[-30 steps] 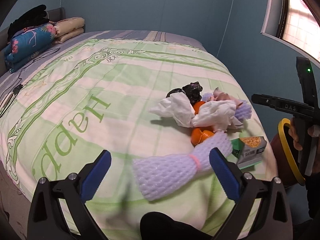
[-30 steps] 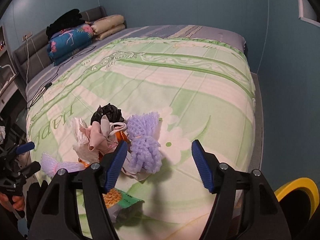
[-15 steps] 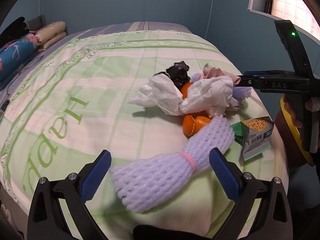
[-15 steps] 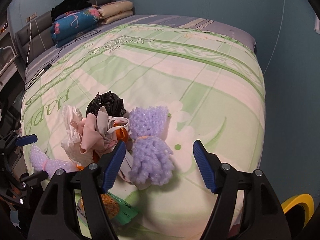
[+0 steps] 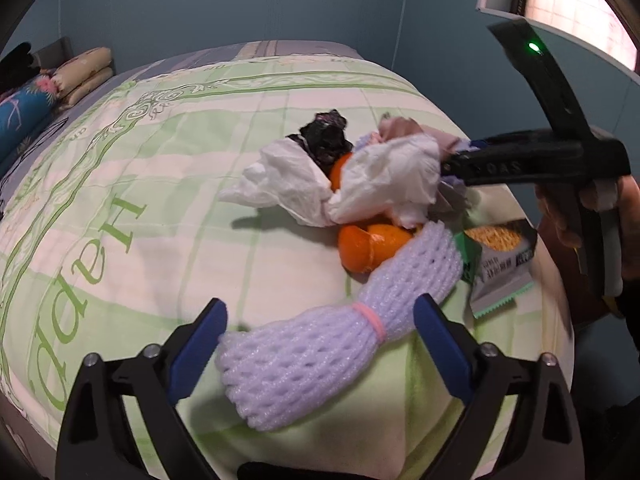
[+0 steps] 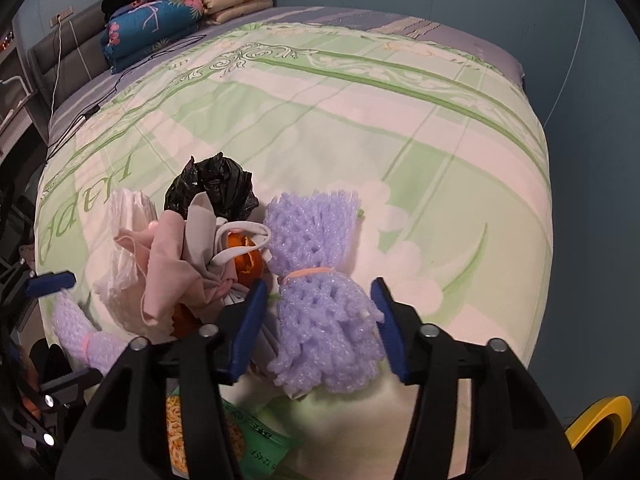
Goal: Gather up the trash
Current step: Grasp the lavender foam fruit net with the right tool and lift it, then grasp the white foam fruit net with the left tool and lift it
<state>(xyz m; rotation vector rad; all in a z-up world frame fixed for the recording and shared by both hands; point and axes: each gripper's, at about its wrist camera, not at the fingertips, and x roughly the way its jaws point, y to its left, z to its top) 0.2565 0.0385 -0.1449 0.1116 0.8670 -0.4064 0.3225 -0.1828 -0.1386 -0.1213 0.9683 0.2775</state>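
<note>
A bed [image 6: 400, 128] with a green-and-cream quilt fills a blue-walled room; folded bedding [image 6: 160, 20] is stacked at its headboard. The trash pile [image 5: 360, 184] sits near the foot corner. The left gripper [image 5: 320, 344] has just been closing slightly, its jaws apart around a white foam net [image 5: 328, 344]. The right gripper [image 6: 320, 320], also closing, brackets a purple foam net [image 6: 324, 300] without a clear clamp.
</note>
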